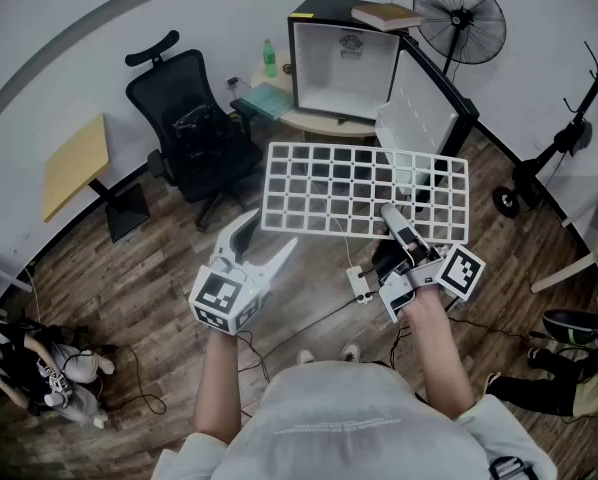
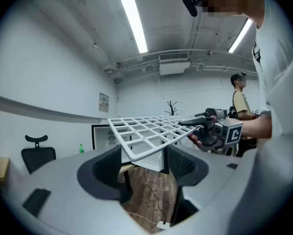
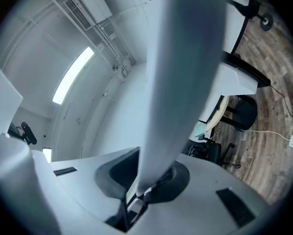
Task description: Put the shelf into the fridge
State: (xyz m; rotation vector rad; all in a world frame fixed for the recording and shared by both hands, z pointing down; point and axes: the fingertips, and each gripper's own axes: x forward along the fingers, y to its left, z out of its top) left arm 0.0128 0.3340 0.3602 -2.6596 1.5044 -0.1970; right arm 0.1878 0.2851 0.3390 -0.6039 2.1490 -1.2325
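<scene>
Head view: your right gripper jaws pinch the shelf; left gripper jaws gape at its seven-o'clock corner, so grip there and feed it level into the fridge.

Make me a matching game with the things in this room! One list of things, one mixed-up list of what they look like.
Things:
1. shelf
2. fridge
3. left gripper
4. bottle

Looks:
A. green
B. door open
C. jaws wide apart
D. clamped in the right gripper

Pairs: 1-D, 2-B, 3-C, 4-A
</scene>
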